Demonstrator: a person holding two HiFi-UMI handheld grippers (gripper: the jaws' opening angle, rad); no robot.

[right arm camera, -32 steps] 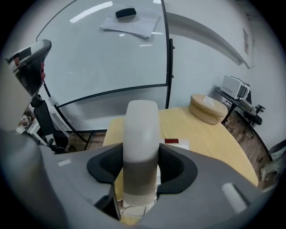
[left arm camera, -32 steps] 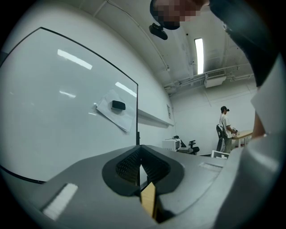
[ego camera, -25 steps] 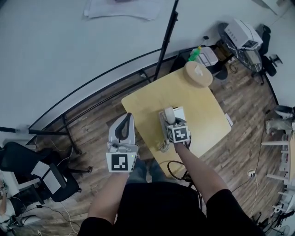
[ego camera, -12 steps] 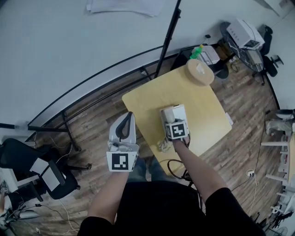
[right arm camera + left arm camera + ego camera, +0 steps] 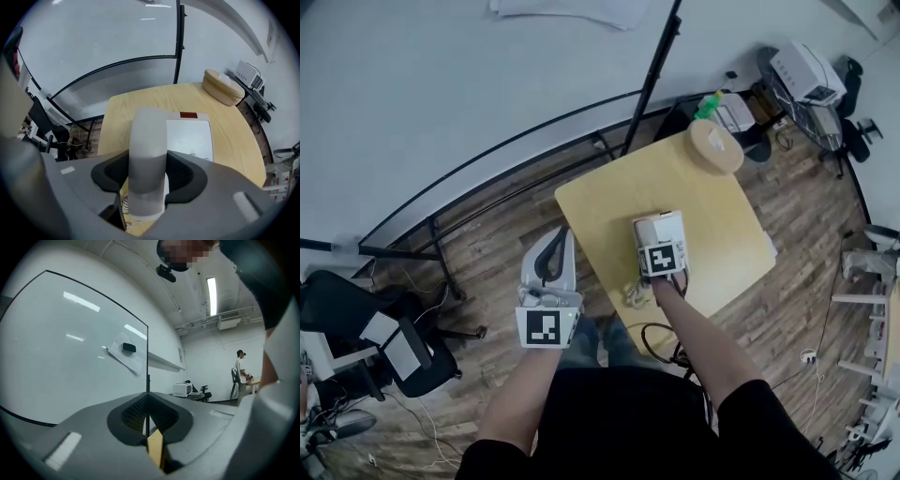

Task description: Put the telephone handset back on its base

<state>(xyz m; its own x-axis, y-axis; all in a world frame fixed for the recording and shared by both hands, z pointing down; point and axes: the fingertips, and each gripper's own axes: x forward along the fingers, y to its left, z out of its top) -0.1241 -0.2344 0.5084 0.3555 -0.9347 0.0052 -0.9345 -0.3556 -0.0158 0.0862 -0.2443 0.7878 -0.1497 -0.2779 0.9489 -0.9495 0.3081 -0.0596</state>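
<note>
On the yellow table point(image 5: 609, 202) sits the white telephone base point(image 5: 667, 228), also seen in the right gripper view point(image 5: 190, 136). My right gripper point(image 5: 654, 240) hovers right over the base, shut on the grey-white handset point(image 5: 147, 159), which stands lengthwise between the jaws and points at the base's left side. A coiled cord point(image 5: 633, 292) hangs from it near the table's front edge. My left gripper point(image 5: 555, 244) is held off the table's left side above the wooden floor, jaws together and empty point(image 5: 147, 425).
A round woven box point(image 5: 716, 148) stands at the table's far corner, with a green bottle point(image 5: 709, 103) behind it. A black pole point(image 5: 652, 75) rises behind the table, before a white wall board. An office chair point(image 5: 356, 328) is at the left; a printer point(image 5: 806, 70) is far right.
The right gripper keeps its hold on the handset and has sunk slightly toward the base. The left gripper has stayed where it was.
</note>
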